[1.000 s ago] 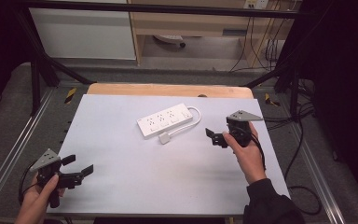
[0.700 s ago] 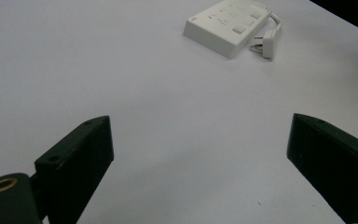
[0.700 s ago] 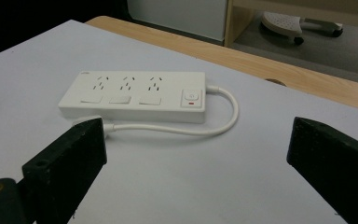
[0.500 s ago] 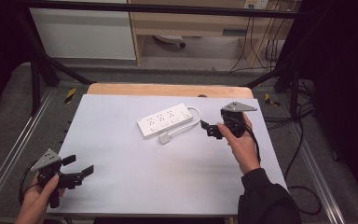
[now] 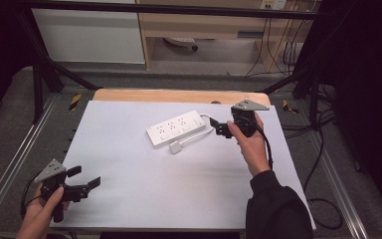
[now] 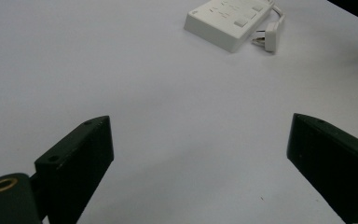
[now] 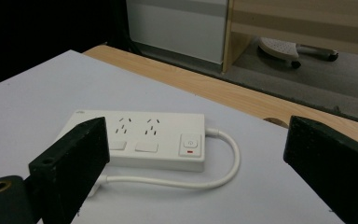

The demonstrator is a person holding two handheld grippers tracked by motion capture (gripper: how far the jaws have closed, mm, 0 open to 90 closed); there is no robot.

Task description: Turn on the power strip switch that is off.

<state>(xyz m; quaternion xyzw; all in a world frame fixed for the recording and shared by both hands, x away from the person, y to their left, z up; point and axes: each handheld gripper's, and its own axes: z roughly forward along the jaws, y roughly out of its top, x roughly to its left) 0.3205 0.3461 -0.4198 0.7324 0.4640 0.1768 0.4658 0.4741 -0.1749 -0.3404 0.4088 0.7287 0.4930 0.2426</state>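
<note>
- A white power strip [image 5: 176, 128] is seen lying flat, sockets up, on the white table sheet [image 5: 179, 189], towards the far middle of it; its cable [image 7: 223, 163] is looped round from the switch end, and its plug [image 5: 175, 147] rests on the sheet just beside the near long edge.
- The right gripper [image 5: 220, 128] is held just beside the strip's switch end, jaws spread wide and nothing between them. It is judged to be lined up with that end for a grasp on the strip or its cable; no contact can be made out.
- In the right gripper view the rocker switch [image 7: 190, 144] is seen between the jaws, farther off.
- The left gripper [image 5: 85, 179] is held low at the near left corner, well apart from the strip, jaws wide and empty. It is judged to be parked out of the way.
</note>
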